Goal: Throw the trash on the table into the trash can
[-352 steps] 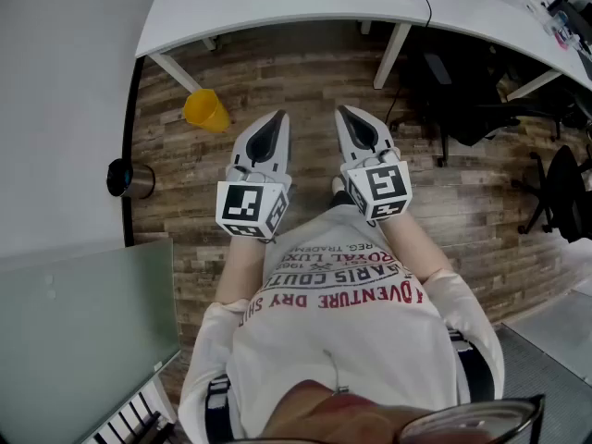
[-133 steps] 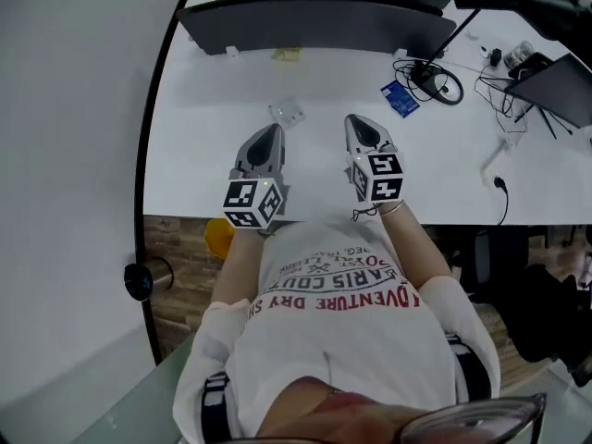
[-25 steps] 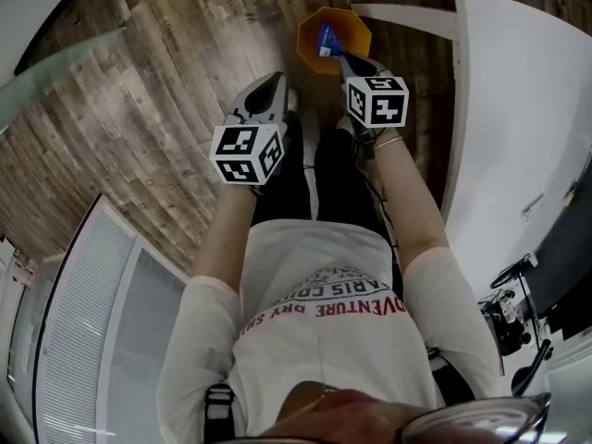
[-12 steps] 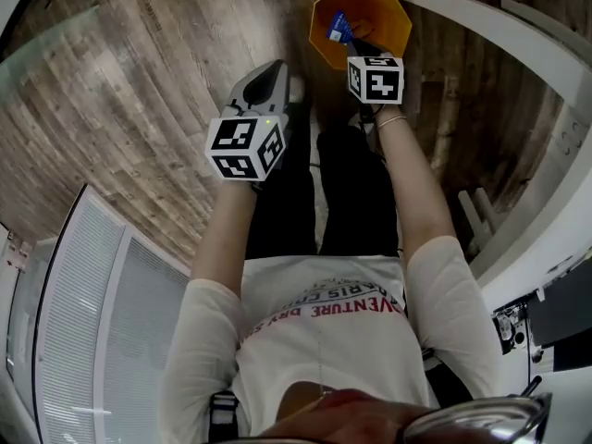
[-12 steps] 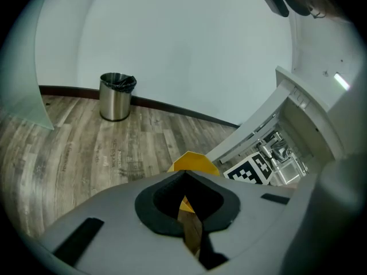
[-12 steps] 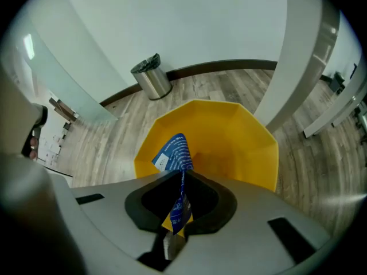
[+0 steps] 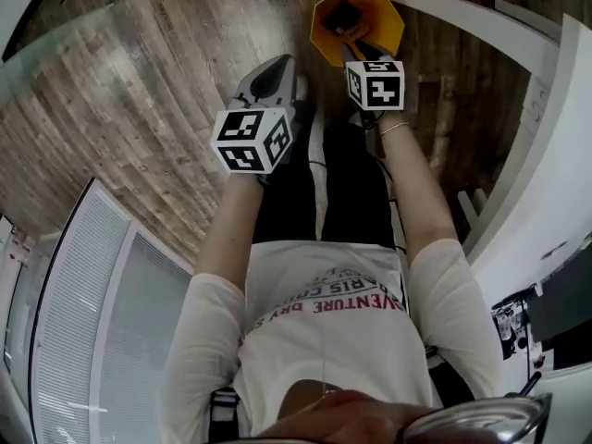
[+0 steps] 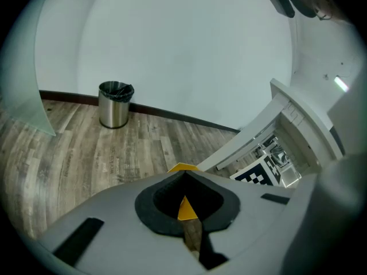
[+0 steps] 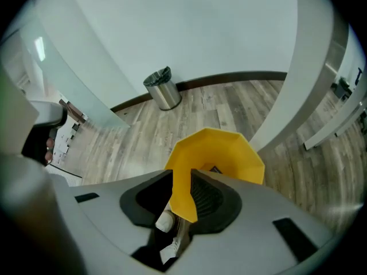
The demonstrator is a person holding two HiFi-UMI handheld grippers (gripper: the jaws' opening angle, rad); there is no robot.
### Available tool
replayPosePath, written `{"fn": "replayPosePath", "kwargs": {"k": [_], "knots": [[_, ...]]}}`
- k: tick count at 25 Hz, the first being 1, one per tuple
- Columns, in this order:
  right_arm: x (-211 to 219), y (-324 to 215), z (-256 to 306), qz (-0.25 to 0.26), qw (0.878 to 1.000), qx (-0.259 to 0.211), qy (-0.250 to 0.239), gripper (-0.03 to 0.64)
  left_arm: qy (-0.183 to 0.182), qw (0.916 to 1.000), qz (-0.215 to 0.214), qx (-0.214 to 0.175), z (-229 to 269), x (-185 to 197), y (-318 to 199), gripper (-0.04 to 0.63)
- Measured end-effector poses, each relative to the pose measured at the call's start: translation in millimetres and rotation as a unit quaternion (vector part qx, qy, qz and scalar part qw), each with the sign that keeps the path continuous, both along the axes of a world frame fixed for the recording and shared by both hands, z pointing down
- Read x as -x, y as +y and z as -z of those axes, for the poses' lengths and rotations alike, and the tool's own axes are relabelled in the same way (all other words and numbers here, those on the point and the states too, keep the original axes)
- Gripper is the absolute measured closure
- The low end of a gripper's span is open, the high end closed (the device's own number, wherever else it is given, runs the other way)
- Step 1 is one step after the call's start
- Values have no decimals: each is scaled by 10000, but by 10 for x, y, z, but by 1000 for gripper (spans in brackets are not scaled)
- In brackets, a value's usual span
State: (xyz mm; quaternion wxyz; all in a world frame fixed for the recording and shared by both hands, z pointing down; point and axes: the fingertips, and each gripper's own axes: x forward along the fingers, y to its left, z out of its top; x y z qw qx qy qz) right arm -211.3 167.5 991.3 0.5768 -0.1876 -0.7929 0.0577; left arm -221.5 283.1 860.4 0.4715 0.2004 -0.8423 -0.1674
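Right tongs point(image 7: 355, 48) over yellow bin point(image 7: 326, 40)
Its jaws have just been opening, nothing between them; left tongs point(image 7: 274, 67) closed, empty.

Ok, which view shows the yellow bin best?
Head view: the yellow bin appears from above, opening visible. Right gripper view shows its far rim; left gripper view only a yellow sliver.

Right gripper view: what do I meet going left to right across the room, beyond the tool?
Glass panel → steel bin → yellow trash can → white table.
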Motion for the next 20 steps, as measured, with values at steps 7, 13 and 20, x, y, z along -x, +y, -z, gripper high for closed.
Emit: {"fn": "replayPosePath", "kwargs": {"k": [7, 13, 20], "knots": [[329, -21, 1396, 76, 9963, -43, -854, 583, -356, 9993, -74, 8, 1032, 208, -106, 572], [363, -103, 2928, -118, 9878, 217, -1538, 587, -834, 9954, -441, -175, 2230, 244, -459, 572], [399, -771, 4675, -1114, 9500, 96, -2917, 589, -1814, 9720, -1370, -592, 3683, 344, -1150, 572]]}}
